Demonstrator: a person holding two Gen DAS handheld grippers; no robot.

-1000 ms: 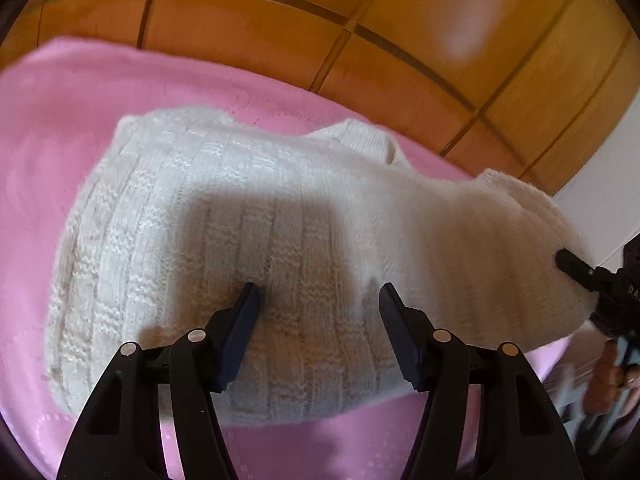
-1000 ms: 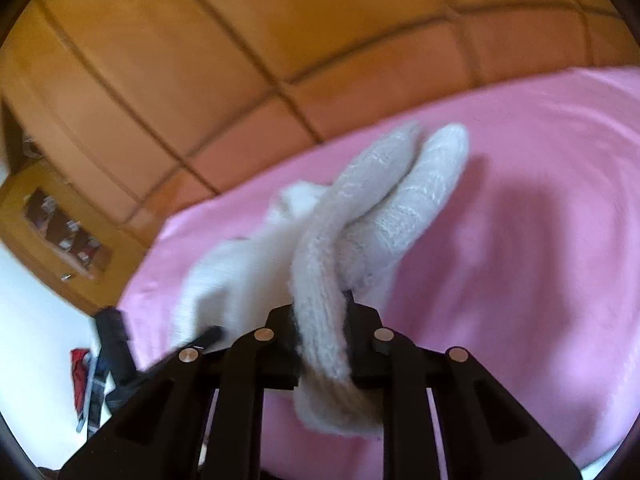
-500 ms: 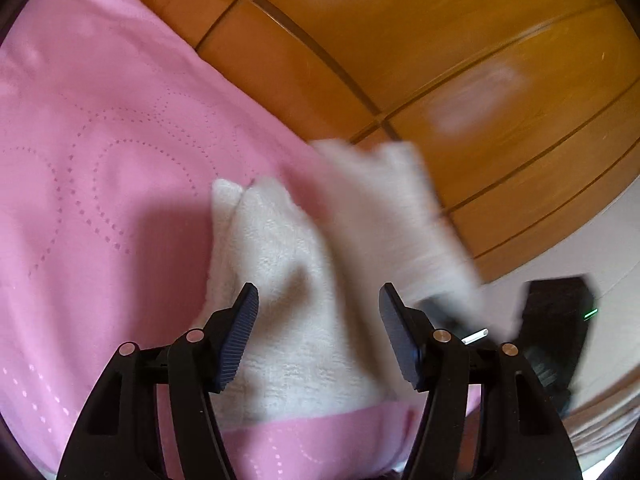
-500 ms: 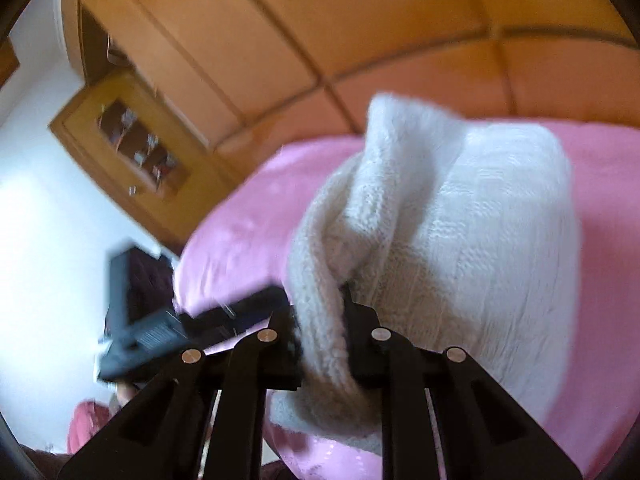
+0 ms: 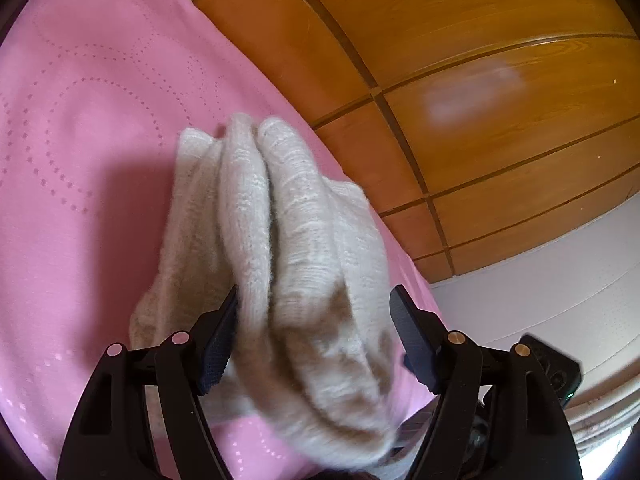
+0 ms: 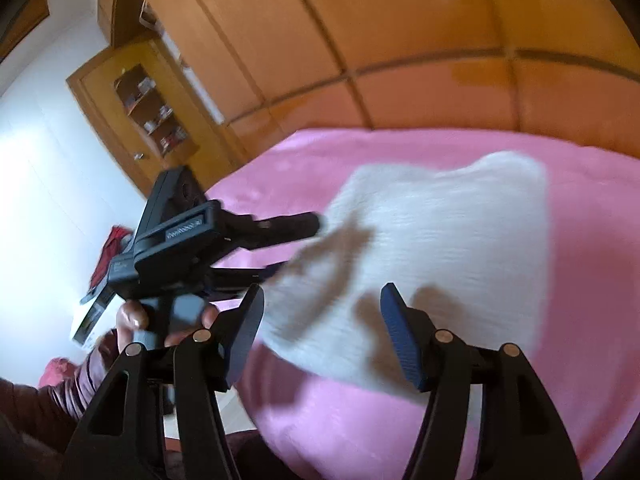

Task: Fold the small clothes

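A cream knitted garment [image 5: 288, 248] lies bunched in thick folds on the pink bedspread [image 5: 88, 128]. My left gripper [image 5: 312, 332] is open, and the near end of the folds sits between its jaws, against the left finger. In the right wrist view the same garment [image 6: 440, 248] lies flat on the pink bed. My right gripper [image 6: 320, 328] is open and empty just in front of its near edge. The left gripper [image 6: 280, 226] also shows there from the side, reaching to the garment's left edge.
Wooden wardrobe panels [image 5: 480, 80] rise behind the bed. A wooden shelf unit [image 6: 152, 112] and white wall stand at the left in the right wrist view. The person's hand [image 6: 136, 320] holds the left gripper's handle. The bed's edge runs close to both grippers.
My right gripper has let go of the garment and opened, and the garment dropped onto the bed. My left gripper has moved in, so the bunched end now lies between its jaws.
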